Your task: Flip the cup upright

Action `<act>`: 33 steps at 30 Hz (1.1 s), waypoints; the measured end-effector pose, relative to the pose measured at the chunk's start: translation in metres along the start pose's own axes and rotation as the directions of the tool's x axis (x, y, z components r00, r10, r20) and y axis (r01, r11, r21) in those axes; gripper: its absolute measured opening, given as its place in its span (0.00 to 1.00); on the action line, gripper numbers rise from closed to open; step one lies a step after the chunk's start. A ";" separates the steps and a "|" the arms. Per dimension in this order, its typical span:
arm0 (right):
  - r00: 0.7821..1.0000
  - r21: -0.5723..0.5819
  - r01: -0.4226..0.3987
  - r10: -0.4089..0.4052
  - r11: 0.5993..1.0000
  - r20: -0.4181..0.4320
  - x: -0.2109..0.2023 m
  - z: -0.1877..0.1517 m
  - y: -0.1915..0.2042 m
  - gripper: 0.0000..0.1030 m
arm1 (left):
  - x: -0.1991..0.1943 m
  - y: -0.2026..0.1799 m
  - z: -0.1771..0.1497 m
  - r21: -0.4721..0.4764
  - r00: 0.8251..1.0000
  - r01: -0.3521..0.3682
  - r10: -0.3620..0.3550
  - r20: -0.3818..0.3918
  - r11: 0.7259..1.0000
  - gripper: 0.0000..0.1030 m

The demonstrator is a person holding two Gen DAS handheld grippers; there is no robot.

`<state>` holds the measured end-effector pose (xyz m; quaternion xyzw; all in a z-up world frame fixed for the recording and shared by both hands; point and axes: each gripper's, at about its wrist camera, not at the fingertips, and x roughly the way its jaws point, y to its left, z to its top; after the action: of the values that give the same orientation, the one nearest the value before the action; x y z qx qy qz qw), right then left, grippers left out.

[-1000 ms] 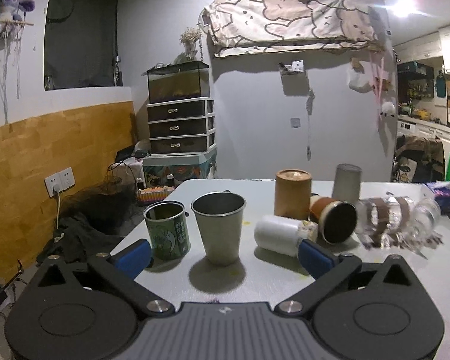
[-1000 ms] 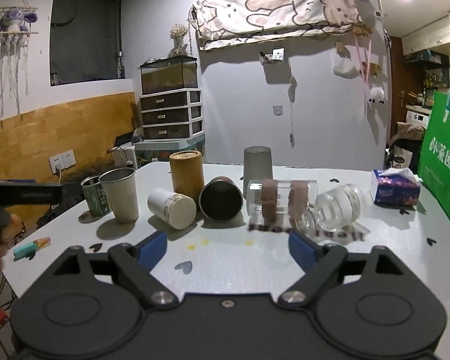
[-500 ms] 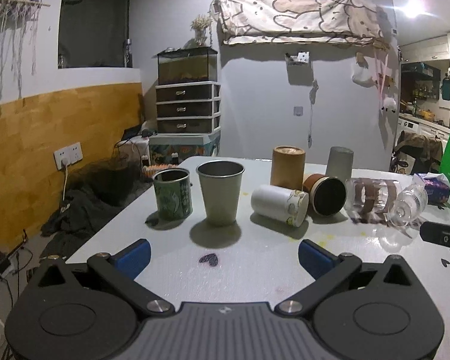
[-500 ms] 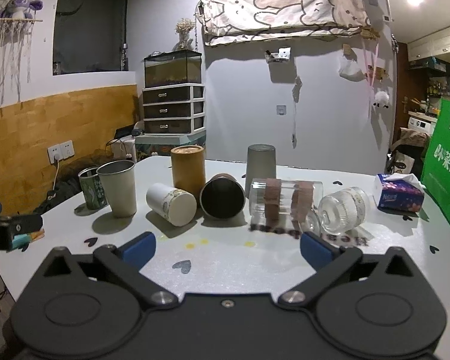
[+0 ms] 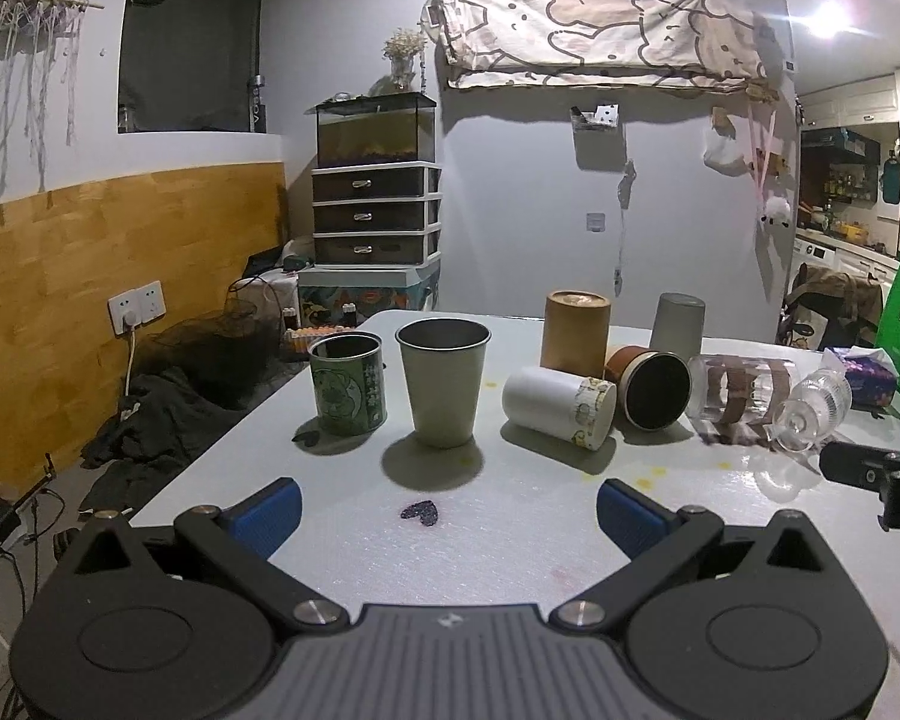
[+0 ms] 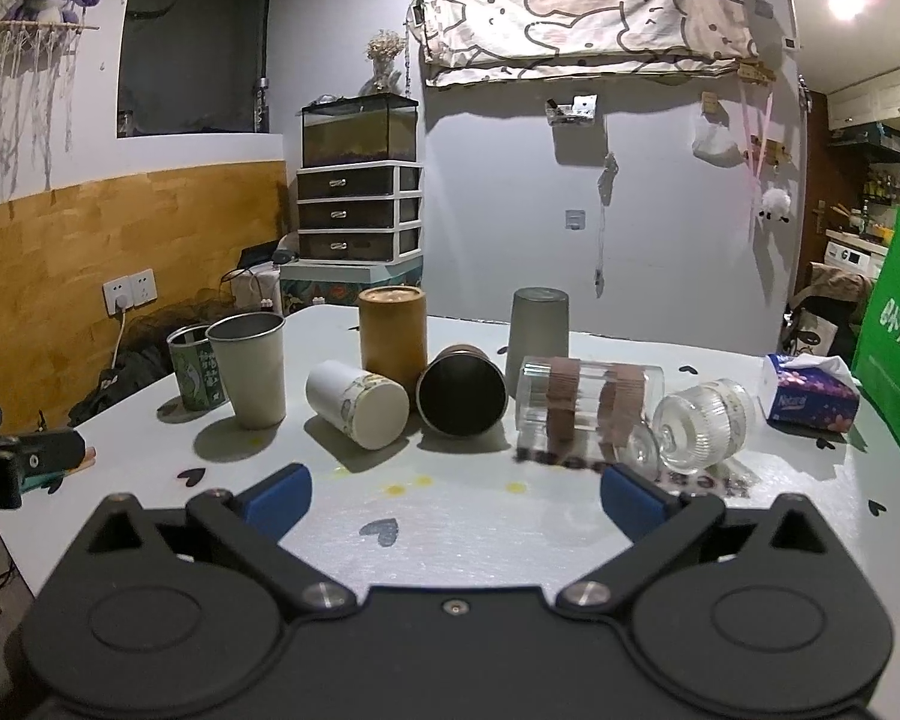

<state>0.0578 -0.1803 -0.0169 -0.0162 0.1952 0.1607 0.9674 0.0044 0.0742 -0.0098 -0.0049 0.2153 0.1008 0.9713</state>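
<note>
Several cups stand or lie on a white table (image 5: 510, 540). A steel cup (image 5: 442, 381) (image 6: 250, 367) and a green tin (image 5: 347, 382) stand upright at the left. A white cup (image 5: 558, 407) (image 6: 357, 404), a brown cup (image 5: 651, 379) (image 6: 459, 389), a clear banded glass (image 5: 741, 389) (image 6: 588, 405) and a ribbed glass (image 5: 816, 405) (image 6: 705, 425) lie on their sides. A grey cup (image 5: 678, 321) (image 6: 539, 327) stands upside down at the back. My left gripper (image 5: 447, 510) is open and empty, short of the steel cup. My right gripper (image 6: 456, 495) is open and empty, short of the brown cup.
A tall brown canister (image 5: 577, 333) (image 6: 392, 336) stands behind the lying cups. A tissue pack (image 6: 810, 399) and a green bag (image 6: 894, 354) sit at the right. The table's left edge drops to a floor with cables. The other gripper's tip shows at each view's side.
My left gripper has pulled back from the steel cup, which now sits farther off. My right gripper has also drawn back a little. No cup has moved.
</note>
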 end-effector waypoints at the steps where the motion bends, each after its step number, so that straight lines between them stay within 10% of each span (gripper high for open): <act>1: 1.000 -0.001 -0.001 0.001 1.000 -0.001 0.001 0.000 0.001 1.00 | 0.000 0.000 0.000 0.000 1.000 -0.001 0.001 0.000 1.000 1.00; 33: 1.000 -0.004 -0.007 0.007 1.000 -0.015 0.005 -0.002 0.009 1.00 | 0.001 0.003 0.000 -0.009 1.000 0.000 0.000 -0.007 1.000 1.00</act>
<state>0.0584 -0.1709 -0.0205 -0.0185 0.2024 0.1645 0.9652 0.0045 0.0772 -0.0104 -0.0096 0.2182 0.1016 0.9705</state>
